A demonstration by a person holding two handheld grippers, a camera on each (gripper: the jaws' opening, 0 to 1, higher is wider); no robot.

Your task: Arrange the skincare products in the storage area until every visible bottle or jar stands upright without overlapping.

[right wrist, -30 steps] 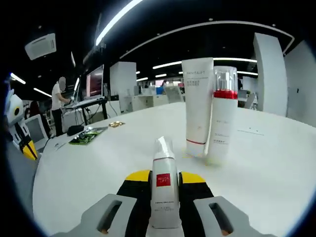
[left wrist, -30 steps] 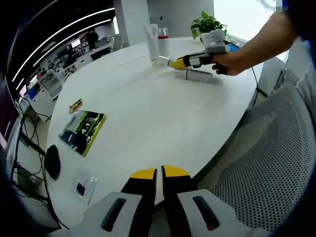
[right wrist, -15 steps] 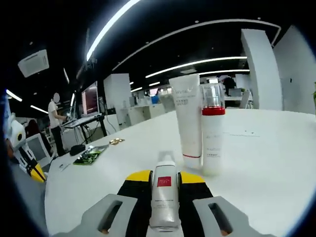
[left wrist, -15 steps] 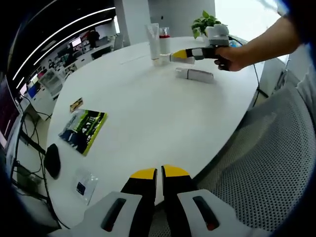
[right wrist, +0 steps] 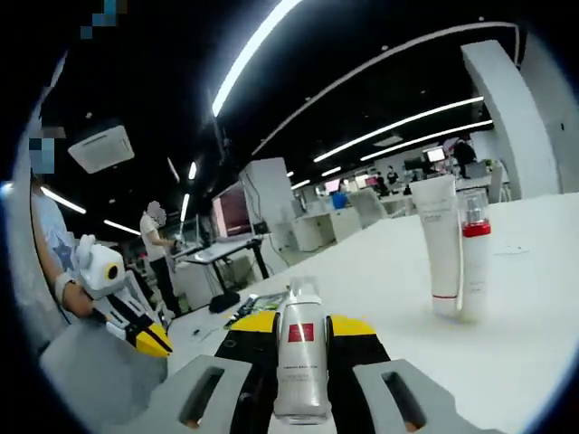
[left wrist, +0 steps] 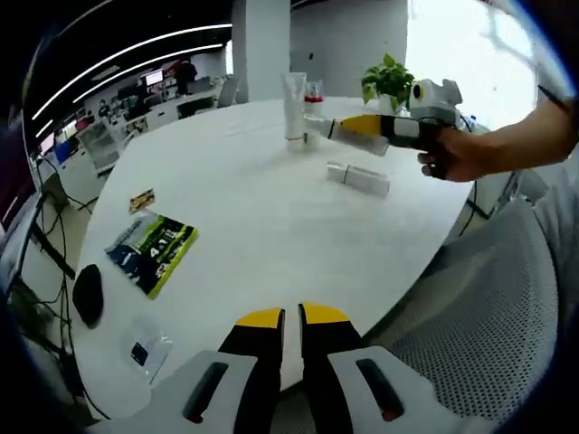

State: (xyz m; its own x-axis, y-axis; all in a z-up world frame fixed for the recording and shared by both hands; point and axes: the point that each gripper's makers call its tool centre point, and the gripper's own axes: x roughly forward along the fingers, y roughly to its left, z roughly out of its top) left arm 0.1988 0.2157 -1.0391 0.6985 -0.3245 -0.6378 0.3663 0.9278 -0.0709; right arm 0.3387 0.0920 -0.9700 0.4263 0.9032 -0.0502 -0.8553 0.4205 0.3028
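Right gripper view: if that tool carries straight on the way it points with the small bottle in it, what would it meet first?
Probably nothing close. The right tool, shut on the small white bottle, points across the white table toward distant desks; the standing tube and red-collared bottle sit off to the right. Depth is uncertain.

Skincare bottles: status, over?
Right hand-held gripper shut on small white bottle, off the table. Left hand-held gripper shut, empty. Tube and red-collared bottle upright; one bottle lying flat.
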